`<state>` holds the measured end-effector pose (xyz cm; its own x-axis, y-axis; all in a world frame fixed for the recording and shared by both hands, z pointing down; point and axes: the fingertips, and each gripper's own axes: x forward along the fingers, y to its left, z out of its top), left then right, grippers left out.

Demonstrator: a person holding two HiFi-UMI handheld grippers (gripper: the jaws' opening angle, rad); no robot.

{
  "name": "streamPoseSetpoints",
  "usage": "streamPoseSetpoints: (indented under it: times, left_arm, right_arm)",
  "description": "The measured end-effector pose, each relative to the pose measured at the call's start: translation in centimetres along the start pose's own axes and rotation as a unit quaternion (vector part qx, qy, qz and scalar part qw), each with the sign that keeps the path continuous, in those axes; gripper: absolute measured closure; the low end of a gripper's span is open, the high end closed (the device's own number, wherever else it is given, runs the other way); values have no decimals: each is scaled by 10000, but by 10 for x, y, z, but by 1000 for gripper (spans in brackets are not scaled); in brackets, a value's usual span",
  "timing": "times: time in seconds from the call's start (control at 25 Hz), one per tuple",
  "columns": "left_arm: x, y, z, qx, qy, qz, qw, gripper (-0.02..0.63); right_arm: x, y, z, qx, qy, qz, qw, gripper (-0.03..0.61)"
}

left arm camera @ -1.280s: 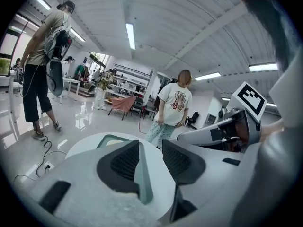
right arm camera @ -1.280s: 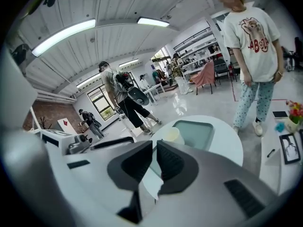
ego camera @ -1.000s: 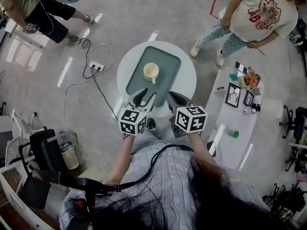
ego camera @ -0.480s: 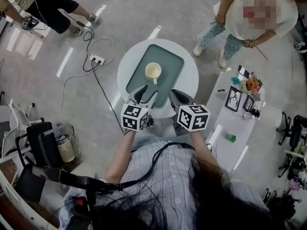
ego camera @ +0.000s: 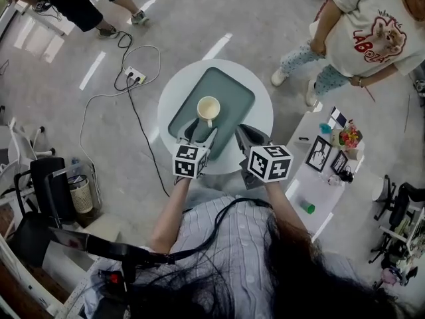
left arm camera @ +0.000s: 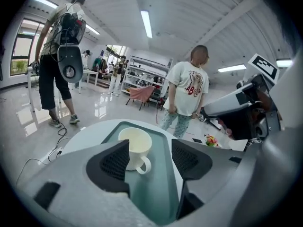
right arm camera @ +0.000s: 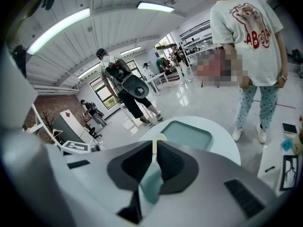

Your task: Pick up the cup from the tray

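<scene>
A: Where's the cup (ego camera: 208, 107)?

B: Upright, approx mid-tray (ego camera: 234, 85). The green tray's on a round white table (ego camera: 264, 111). In head view the handle's at 6 o'clock, twd the person.

A: L gripper (left arm camera: 150, 146)?

B: At the cup's 6–7 o'clock, over the tray's near edge, pointing fwd and down. Jaws apart, have just been opening. Nothing betw the pads (left arm camera: 114, 161): the cup's just past the tips, not touched. In the left gripper view the cup shows thru the gap, handle at 5 o'clock.

A: R gripper (right arm camera: 155, 148)?

B: At the cup's 4 o'clock, near the table's edge. Jaws clenched, tips nearly meeting, nothing held. Only a sliver of cup and tray shows thru the slit.

A: Anyone nearby?

B: Person in a white tee (ego camera: 372, 25) at the table's 2 o'clock, well apart.
</scene>
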<state>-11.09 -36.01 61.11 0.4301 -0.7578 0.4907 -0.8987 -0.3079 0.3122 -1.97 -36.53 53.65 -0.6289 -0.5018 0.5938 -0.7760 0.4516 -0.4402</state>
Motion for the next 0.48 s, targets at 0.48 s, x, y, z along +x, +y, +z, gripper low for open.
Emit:
streamPoseSetpoints:
  times: [0.48]
  left_arm:
    - [55, 24, -19, -54, 230, 991, 9948, 185]
  right_arm:
    - [24, -40, 18, -210, 446, 320, 9983, 532]
